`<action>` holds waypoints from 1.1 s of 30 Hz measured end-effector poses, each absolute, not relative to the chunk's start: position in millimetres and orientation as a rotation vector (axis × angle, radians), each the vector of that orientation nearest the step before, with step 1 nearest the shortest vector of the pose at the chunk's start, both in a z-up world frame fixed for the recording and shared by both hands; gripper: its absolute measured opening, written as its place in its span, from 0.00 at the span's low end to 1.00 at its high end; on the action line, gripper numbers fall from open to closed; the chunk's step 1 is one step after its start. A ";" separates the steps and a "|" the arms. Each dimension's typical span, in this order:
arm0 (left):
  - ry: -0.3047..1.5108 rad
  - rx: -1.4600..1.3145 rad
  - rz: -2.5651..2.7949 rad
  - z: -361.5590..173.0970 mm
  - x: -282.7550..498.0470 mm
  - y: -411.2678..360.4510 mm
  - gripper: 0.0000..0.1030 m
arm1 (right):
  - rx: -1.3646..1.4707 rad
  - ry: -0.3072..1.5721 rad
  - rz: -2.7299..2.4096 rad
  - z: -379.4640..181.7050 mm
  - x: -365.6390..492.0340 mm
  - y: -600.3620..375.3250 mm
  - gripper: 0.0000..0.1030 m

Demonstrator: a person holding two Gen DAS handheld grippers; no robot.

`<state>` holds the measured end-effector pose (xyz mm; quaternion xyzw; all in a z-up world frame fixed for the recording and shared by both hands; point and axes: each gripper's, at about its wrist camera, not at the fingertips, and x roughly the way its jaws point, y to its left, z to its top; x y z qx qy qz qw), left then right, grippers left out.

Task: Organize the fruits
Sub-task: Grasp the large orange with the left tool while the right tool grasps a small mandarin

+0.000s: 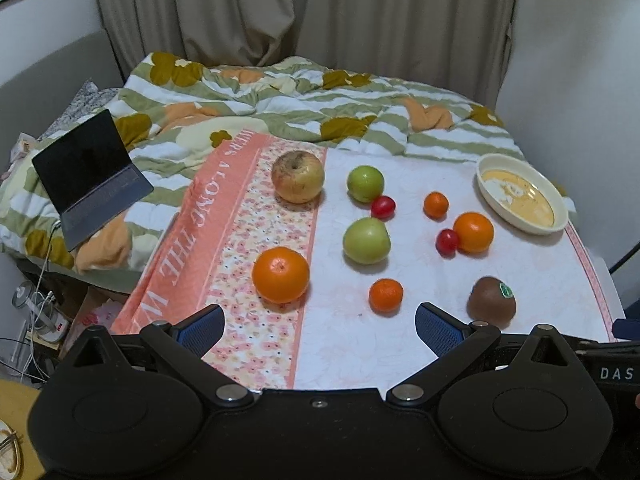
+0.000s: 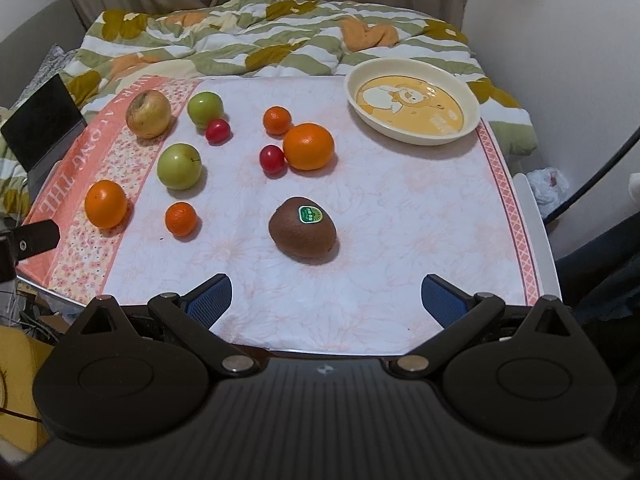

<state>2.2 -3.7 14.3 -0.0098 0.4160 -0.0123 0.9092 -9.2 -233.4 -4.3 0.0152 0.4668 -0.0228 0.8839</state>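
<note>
The right gripper [image 2: 326, 298] is spread wide and holds nothing; it hovers over the near edge of the table [image 2: 400, 240], with the kiwi [image 2: 303, 230] lying just ahead between the lines of its fingers. The left gripper [image 1: 319, 326] is likewise spread and empty, near a small tangerine [image 1: 385, 295] and a large orange [image 1: 281, 275]. The kiwi looks light and slightly soft, with fuzzy skin that should give good friction; it probably wants a gentle squeeze across its short axis, at the middle. It lies well apart from the empty bowl [image 2: 472, 98] at the far right corner, and could roll if nudged.
</note>
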 end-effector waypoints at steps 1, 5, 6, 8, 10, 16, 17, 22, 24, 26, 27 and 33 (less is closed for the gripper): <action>0.844 -0.017 -0.015 15.3 1.1 -3.4 1.00 | 0.030 0.968 -0.036 -3.6 -9.0 -233.4 1.00; 0.780 -0.020 0.007 14.8 -2.0 4.0 1.00 | 0.007 0.957 0.005 -5.4 -5.6 -231.1 1.00; 0.775 -0.026 0.006 13.7 -1.0 7.0 0.99 | 0.003 0.957 0.018 -6.9 -3.7 -229.9 1.00; 0.760 -0.031 0.013 9.8 2.0 14.3 0.98 | 0.003 0.956 0.038 -9.5 0.1 -228.5 1.00; 0.754 -0.016 0.020 5.5 7.4 21.1 0.98 | 0.004 0.954 0.050 -12.8 4.1 -225.6 1.00; 0.730 0.102 0.003 -10.0 28.6 36.1 0.99 | 0.026 0.940 0.061 -21.8 16.6 -210.1 1.00; 0.728 0.122 -0.007 -12.9 31.7 37.7 0.99 | 0.035 0.938 0.055 -24.5 19.5 -206.2 1.00; 0.751 0.195 -0.108 -34.0 51.4 47.8 0.99 | 0.039 0.921 0.052 -42.0 32.9 -185.4 1.00; 0.760 0.220 -0.158 -42.1 57.2 50.3 0.99 | 0.014 0.909 0.054 -51.6 38.2 -175.1 1.00; 0.766 0.264 -0.206 -51.1 62.1 49.2 0.99 | 0.003 0.900 0.066 -59.2 42.3 -170.3 1.00; 0.766 0.285 -0.228 -54.9 64.3 48.6 0.99 | 0.000 0.895 0.075 -64.3 45.0 -167.7 1.00; 0.778 0.360 -0.345 -80.5 79.3 47.8 0.98 | -0.020 0.873 0.143 -85.5 58.5 -154.5 1.00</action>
